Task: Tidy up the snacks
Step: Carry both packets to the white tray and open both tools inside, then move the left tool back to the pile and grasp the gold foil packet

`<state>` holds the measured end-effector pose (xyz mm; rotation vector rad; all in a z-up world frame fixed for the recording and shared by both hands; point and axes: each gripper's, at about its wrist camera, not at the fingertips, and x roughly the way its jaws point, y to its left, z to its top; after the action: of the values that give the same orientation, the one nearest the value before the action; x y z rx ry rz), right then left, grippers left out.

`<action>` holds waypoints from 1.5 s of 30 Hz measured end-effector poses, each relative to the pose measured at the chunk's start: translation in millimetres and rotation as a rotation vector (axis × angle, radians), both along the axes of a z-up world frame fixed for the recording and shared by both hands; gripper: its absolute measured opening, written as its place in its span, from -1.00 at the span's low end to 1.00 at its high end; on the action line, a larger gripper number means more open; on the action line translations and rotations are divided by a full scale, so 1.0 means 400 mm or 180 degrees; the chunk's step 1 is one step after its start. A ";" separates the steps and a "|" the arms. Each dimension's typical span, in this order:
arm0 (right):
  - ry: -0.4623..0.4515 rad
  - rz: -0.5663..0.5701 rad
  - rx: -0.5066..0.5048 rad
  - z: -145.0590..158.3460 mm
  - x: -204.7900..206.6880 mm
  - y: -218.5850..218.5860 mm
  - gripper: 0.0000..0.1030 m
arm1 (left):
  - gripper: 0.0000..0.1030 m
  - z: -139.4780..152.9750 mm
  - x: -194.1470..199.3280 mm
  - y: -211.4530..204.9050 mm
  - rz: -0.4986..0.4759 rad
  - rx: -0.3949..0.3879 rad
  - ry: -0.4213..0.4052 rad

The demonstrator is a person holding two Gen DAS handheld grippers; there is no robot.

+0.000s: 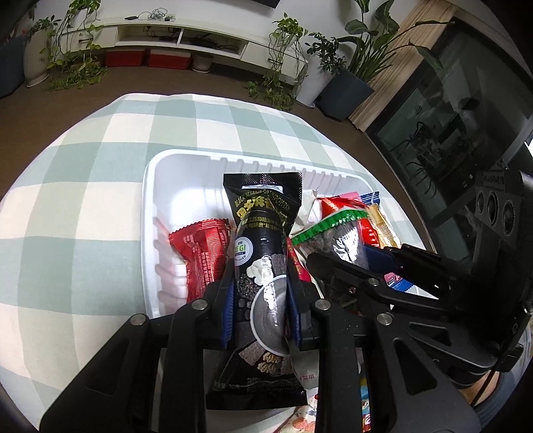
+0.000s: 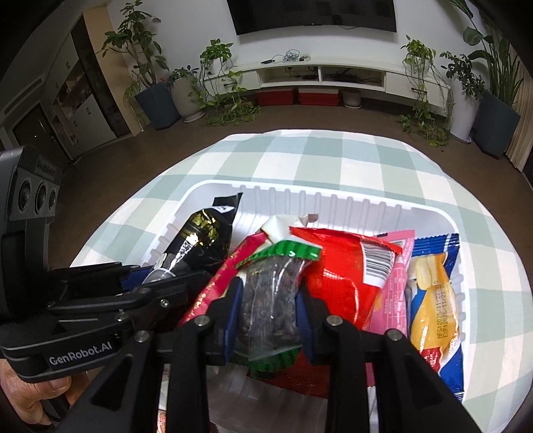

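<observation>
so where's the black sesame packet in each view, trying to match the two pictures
Left wrist view: the black sesame packet stands at centre, clamped in the left hand-held gripper, over the white tray.
Right wrist view: the same packet is left of centre, leaning against the tray's left wall, in front of the left hand-held gripper.
Shared landmark: the green-topped seed bag.

Pretty clearly somebody's living room — a big dark TV [image 2: 314, 13] hangs on the white wall over a long low white media console [image 2: 333, 75] with cables lying on top. Potted plants [image 2: 148, 66] everywhere, some trailing onto the brown floor [image 2: 133, 156]. Up front there's a table with a green-and-white checked cloth [image 2: 333, 156] — very homey.
</observation>
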<state>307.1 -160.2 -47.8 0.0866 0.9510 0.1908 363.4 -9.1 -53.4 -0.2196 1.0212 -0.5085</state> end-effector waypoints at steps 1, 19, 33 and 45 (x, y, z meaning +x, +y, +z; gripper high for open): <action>0.0000 -0.0009 -0.0002 0.002 0.000 -0.002 -0.20 | -0.51 0.003 -0.002 0.002 0.0003 0.0005 -0.0017; -0.0331 -0.0130 0.0103 0.123 -0.100 -0.045 0.65 | 0.49 0.106 -0.123 0.066 0.0197 0.0008 -0.0283; -0.0430 -0.0537 0.0809 0.107 -0.416 -0.173 0.85 | 0.99 0.101 -0.388 0.125 0.0340 0.0223 -0.0298; -0.0337 -0.1023 0.0927 0.013 -0.561 -0.221 0.85 | 0.99 0.008 -0.540 0.082 0.0845 0.0268 0.0204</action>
<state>82.7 -248.4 -42.8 0.4898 0.7864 0.0345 147.4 23.9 -50.1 -0.2930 1.0549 -0.2184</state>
